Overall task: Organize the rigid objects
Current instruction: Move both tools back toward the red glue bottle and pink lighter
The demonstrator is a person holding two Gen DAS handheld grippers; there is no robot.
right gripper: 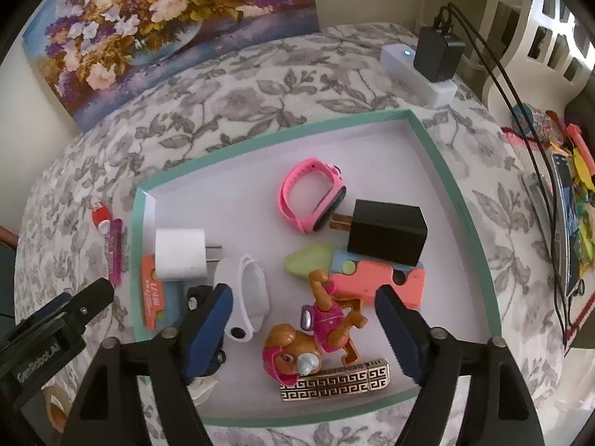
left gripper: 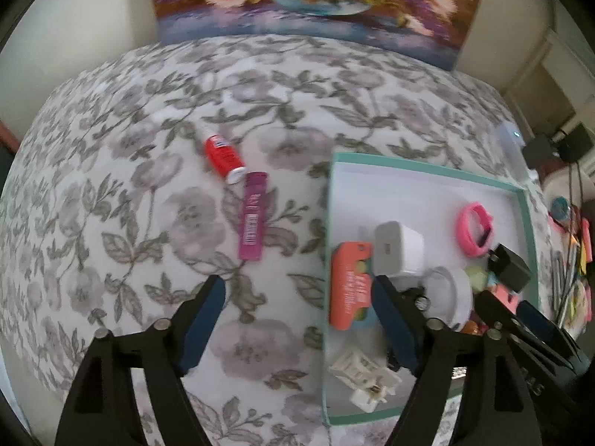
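The left gripper (left gripper: pixel 297 319) is held with its fingers apart and empty over the tray's (right gripper: pixel 438 156) left rim. The right gripper (right gripper: pixel 305 319) is spread, nothing clamped, above the toy dog (right gripper: pixel 312 334) lying inside. 2 items, a red bottle (left gripper: pixel 222 156) and a purple tube (left gripper: pixel 253 215), are left on the floral cloth (left gripper: pixel 111 186).

A tray (right gripper: pixel 452 186) is set on the table (right gripper: pixel 230 85), with a painting (right gripper: pixel 156 26) propped at the far edge. Inside the tray, a watch (right gripper: pixel 310 195) is placed far, touching a plug adapter (right gripper: pixel 386 232) to its right. A charger cube (right gripper: pixel 180 254) is found at the left, a toy dog (right gripper: pixel 316 330) near, and a patterned case (right gripper: pixel 334 381) nearest. Left of the tray, 2 items are laid: a small bottle (left gripper: pixel 222 158) and, just nearer, a tube (left gripper: pixel 253 215). A power strip (right gripper: pixel 416 74) is seen far right.
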